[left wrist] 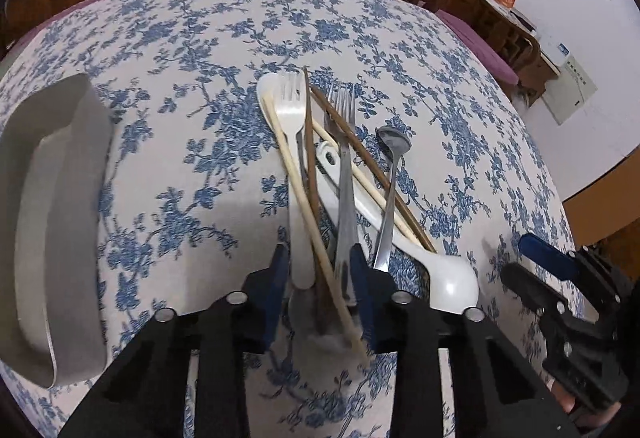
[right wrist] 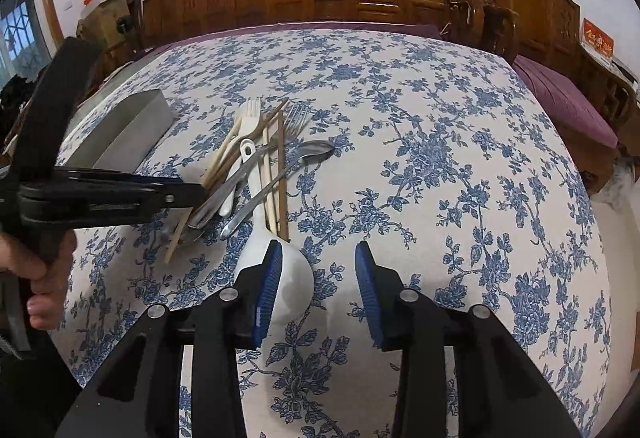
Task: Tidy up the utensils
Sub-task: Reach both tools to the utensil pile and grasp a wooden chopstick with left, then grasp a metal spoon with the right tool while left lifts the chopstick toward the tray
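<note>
Utensils (left wrist: 332, 173) lie heaped between my left gripper's (left wrist: 320, 270) spread fingers, ungrasped; right gripper (right wrist: 316, 278) released; next, pinch one handle.

Both views are evenly and fairly softly lit from overhead, with no hard glare. The tablecloth (left wrist: 224, 49) bulges under strong fisheye distortion, and its far edge bends into an arc; black vignetting fills the picture corners. Soft grey shadows fall beside the grey tray (left wrist: 52, 222) and under the utensil pile (left wrist: 332, 173). The utensil handles nearest the left wrist lens are blurred, and the metal spoon (right wrist: 316, 151) carries a dull sheen.
</note>
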`<state>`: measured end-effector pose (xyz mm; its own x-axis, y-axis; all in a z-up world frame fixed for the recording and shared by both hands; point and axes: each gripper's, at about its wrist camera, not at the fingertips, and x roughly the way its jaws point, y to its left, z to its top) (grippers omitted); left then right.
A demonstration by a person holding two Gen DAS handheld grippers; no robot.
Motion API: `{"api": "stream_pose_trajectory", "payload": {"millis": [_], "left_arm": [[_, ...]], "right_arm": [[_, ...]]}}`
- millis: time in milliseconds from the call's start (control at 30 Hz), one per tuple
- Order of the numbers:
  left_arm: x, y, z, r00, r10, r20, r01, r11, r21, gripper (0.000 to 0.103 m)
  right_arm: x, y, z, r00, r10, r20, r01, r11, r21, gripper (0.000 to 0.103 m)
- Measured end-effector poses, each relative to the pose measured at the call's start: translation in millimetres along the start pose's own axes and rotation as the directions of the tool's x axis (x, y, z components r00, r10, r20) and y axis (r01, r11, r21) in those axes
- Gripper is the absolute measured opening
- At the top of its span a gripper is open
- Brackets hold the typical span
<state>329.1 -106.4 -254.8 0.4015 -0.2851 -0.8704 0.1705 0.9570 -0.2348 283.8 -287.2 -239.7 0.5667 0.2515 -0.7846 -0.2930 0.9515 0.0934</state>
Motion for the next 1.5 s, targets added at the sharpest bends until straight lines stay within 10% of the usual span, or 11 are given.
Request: {"api": "stream_pose_trajectory", "payload": {"millis": [400, 1500], "left_arm": [[3, 3, 4, 0.998, 0.061, -0.018, -0.061, 0.998, 0.008, 0.005], [-77, 39, -18, 0.994, -0.01, 0.108, 0.003, 0.998, 0.067, 0.004]], "right_arm": [[3, 8, -1, 1.0, -0.01, -0.008, 0.01, 1.0, -0.013, 0.04], [92, 20, 64, 0.993, 0.062, -0.103, -0.053, 0.995, 0.086, 0.019]]}}
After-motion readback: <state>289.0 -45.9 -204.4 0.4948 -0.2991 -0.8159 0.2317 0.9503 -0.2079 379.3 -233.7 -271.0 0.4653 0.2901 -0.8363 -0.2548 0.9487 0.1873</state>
